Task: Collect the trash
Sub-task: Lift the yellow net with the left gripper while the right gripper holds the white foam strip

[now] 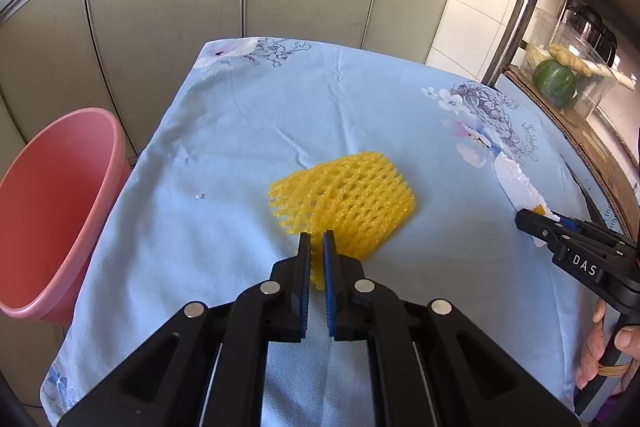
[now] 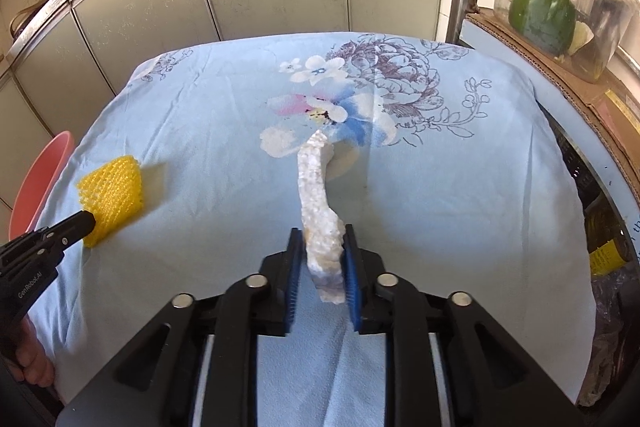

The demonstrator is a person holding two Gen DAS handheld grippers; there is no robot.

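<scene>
Left wrist view: the left gripper has its jaws pinching the near edge of the yellow foam net, which lies on the blue floral cloth over the desk. The pink bin stands well off to the jaws' left — a thin pinch on springy mesh could slip on the way over.

Right wrist view: the right gripper has the white foam strip between its jaws, one end reaching ahead onto the cloth. The jaws look only loosely closed on it — lifting now could drop or snap the crumbly strip.
</scene>
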